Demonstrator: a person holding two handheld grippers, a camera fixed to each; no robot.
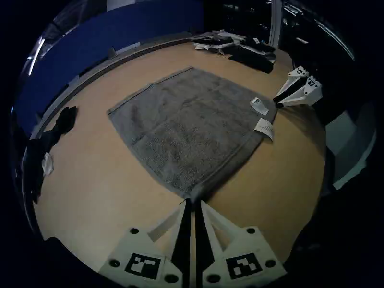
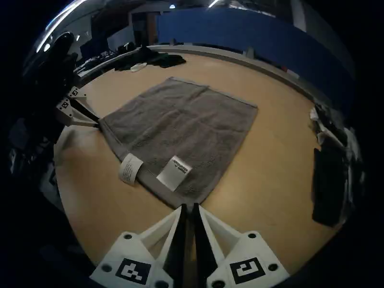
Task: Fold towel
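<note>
A grey towel (image 1: 192, 129) lies flat on the table (image 1: 96, 182). The left gripper (image 1: 193, 201) has its fingers pinching one towel corner. The right gripper (image 2: 188, 206) pinches the neighbouring corner.

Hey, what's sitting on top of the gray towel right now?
A white tag lies on the towel; a second tag overlaps its edge onto the table. Anything beneath the towel is hidden.

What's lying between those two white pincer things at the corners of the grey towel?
The towel edge, carrying two white labels, runs from the right gripper to the left gripper; the right gripper view shows it.
</note>
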